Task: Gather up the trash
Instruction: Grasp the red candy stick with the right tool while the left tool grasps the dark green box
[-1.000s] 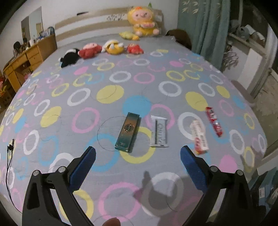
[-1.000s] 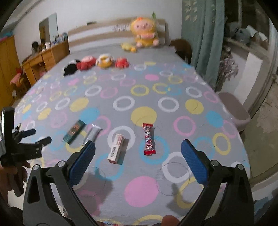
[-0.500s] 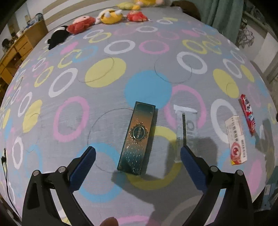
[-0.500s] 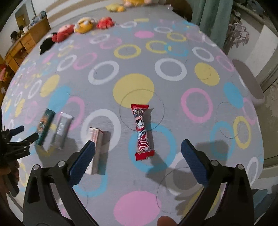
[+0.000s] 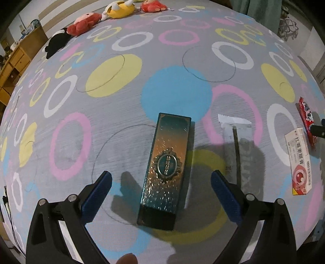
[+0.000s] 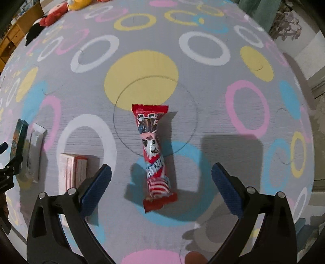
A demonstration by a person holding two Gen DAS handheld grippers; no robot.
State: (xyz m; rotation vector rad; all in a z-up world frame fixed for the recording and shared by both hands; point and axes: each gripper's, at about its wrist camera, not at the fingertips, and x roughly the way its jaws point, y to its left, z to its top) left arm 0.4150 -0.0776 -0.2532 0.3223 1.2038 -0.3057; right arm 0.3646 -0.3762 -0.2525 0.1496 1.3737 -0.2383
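A dark teal box (image 5: pixel 165 168) with a gold emblem lies on the ring-patterned bed cover (image 5: pixel 113 101). My left gripper (image 5: pixel 161 193) hangs open just above it, the near end of the box between its blue pads. To the right lie a silver wrapper (image 5: pixel 235 142), a white and red carton (image 5: pixel 298 160) and a red snack wrapper (image 5: pixel 306 119). In the right wrist view the red snack wrapper (image 6: pixel 153 156) lies lengthwise under my open right gripper (image 6: pixel 161 193), its lower end between the pads. The carton (image 6: pixel 73 170), silver wrapper (image 6: pixel 35 150) and teal box (image 6: pixel 18 140) lie left.
Several plush toys (image 5: pixel 85 22) line the far end of the bed. A wooden dresser (image 5: pixel 12 67) stands at the left. The bed's right edge (image 6: pixel 312 121) drops to the floor, with a curtain (image 6: pixel 260 10) beyond. My left gripper's tips (image 6: pixel 6 162) show at the right wrist view's left edge.
Both grippers have dropped closer to the bed. The teal box now lies between the left pads and the red wrapper between the right pads. Neither gripper has shut.
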